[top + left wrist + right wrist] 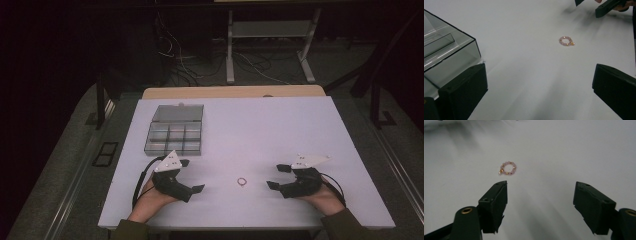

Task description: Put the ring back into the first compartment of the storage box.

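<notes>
A small ring of pink and gold beads (242,181) lies flat on the white table (265,130), between my two grippers. My left gripper (192,176) rests at the near left, open, with nothing between its fingers. In the left gripper view the bead ring (566,41) lies ahead and to the right of the wide jaws (539,72). My right gripper (276,176) sits at the near right, open and empty. In the right gripper view the bead ring (508,168) lies just beyond the left fingertip, outside the gap (540,186).
A clear plastic compartment box (175,131) with its lid raised stands at the table's left, just beyond my left gripper; its corner (446,50) is close beside the left jaw. Table legs and cables lie on the dark floor behind.
</notes>
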A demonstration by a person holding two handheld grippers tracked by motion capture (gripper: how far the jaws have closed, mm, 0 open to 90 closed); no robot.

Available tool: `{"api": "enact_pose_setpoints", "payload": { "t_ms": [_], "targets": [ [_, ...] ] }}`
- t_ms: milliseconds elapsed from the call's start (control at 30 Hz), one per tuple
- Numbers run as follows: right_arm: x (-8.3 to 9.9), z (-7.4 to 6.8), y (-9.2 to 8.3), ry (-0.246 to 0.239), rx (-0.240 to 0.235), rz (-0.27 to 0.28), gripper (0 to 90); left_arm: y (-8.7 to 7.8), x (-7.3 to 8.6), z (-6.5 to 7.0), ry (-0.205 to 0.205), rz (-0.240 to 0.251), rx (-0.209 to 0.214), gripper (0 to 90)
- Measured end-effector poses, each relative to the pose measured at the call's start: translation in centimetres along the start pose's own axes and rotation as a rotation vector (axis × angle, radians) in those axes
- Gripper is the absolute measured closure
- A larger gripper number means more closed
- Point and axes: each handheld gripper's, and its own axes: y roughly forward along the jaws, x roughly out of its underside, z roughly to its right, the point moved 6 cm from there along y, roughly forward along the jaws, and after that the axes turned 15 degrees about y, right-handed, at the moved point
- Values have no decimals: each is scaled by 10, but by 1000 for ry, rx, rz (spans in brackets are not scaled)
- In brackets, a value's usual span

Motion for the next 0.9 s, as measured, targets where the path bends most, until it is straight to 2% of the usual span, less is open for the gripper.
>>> {"api": "enact_pose_setpoints", "payload": {
  "t_ms": [233, 333, 467, 900],
  "targets": [
    [10, 8, -12, 13, 32, 36, 194, 6, -5, -1, -4, 11, 15, 0],
    [12, 14, -18, 37, 54, 63, 173, 10, -8, -2, -9, 11, 18, 0],
    [12, 17, -22, 54, 62, 82, 149, 17, -12, -3, -6, 3, 22, 0],
    [15, 21, -27, 70, 75, 91, 150, 47, -32, -1, 13, -3, 66, 1]
  ]
}}
